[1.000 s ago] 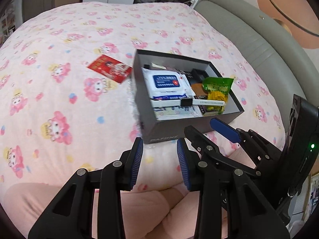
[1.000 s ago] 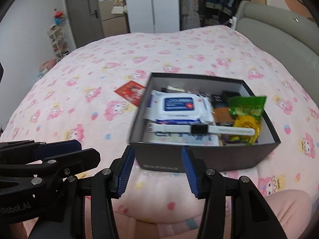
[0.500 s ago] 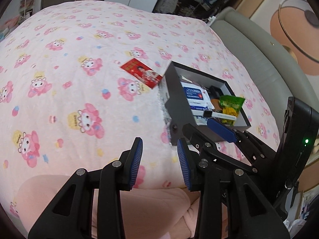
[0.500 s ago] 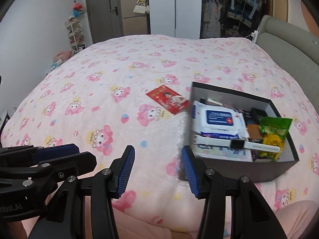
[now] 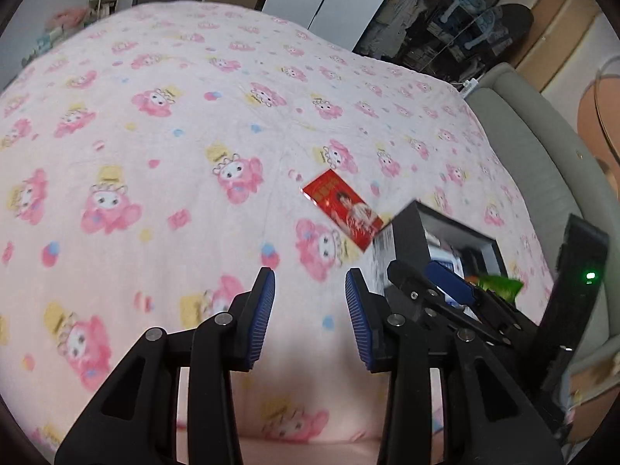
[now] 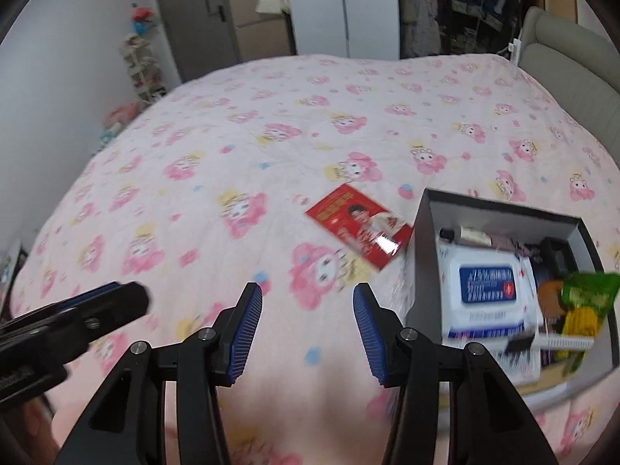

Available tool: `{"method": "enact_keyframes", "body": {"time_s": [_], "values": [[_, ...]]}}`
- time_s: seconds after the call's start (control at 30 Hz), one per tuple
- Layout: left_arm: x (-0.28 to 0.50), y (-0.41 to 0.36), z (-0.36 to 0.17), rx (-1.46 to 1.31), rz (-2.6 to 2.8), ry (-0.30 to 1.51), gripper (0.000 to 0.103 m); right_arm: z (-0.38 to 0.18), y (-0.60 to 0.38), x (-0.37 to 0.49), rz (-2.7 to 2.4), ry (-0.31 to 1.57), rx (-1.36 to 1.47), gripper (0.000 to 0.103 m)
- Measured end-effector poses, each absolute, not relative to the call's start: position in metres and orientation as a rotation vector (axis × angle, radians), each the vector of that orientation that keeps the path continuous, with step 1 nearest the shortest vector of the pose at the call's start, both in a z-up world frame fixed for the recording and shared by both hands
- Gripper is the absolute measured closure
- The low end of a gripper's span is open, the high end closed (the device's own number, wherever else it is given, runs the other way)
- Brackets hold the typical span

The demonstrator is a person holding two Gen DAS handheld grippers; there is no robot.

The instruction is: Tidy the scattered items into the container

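red packet [image 6: 358, 228] lies flat on the pink cartoon-print bedspread [image 6: 232, 162], just off the 10 o'clock corner of the dark box [image 6: 422, 248], close to its wall but outside it. both views have swung leftward within the last second: the box, which sat dead ahead of the jaws, now sits at 3 o'clock in the right wrist view and low at 4 o'clock in the left, and the packet has drifted toward centre. judged from that, attention is turning to the one loose item on the bed that the frames show. left gripper [image 5: 310, 310] hovers over the bedspread, jaws apart, nothing between them; right gripper [image 6: 308, 321] likewise spread and empty, the packet at its 12 to 1 o'clock. inside the box: a white wipes pack [image 6: 488, 290] with a blue label, a green snack bag [image 6: 589, 294] over something yellow, a small tube [image 6: 471, 235] along the far wall, a white strap [image 6: 562, 343] across the near side, and dark items too blurred to name.
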State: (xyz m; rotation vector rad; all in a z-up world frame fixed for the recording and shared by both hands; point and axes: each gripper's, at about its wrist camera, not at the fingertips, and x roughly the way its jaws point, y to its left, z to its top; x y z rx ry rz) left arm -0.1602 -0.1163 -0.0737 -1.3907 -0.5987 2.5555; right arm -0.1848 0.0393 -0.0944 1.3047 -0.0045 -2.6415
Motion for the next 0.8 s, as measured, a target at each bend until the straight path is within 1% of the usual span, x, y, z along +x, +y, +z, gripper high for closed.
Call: {"method": "enact_keyframes", "body": {"time_s": [0.07, 0.23, 0.37, 0.57, 0.7, 0.8], "values": [[-0.181, -0.118, -0.081, -1.415, 2.561, -0.608, 0.066, -0.1, 0.04, -0.203, -2.659, 0.018, 1.32, 0.058], [-0.237, -0.113, -0.108, -1.492, 2.52, -0.614, 0.066, -0.125, 0.04, -0.248, -2.65, -0.034, 1.417, 0.058], [-0.278, -0.107, -0.135, -1.559, 2.483, -0.618, 0.066, -0.146, 0.036, -0.278, -2.63, -0.018, 1.474, 0.058], [-0.327, -0.101, -0.19, -1.709, 2.326, -0.767, 0.066, -0.176, 0.037, -0.31, -2.595, -0.011, 1.567, 0.058], [-0.344, -0.096, -0.218, -1.775, 2.254, -0.817, 0.066, -0.198, 0.047, -0.321, -2.563, -0.084, 1.65, 0.058], [-0.35, -0.09, -0.228, -1.78, 2.206, -0.836, 0.066, -0.211, 0.051, -0.324, -2.52, -0.134, 1.716, 0.058]]}}
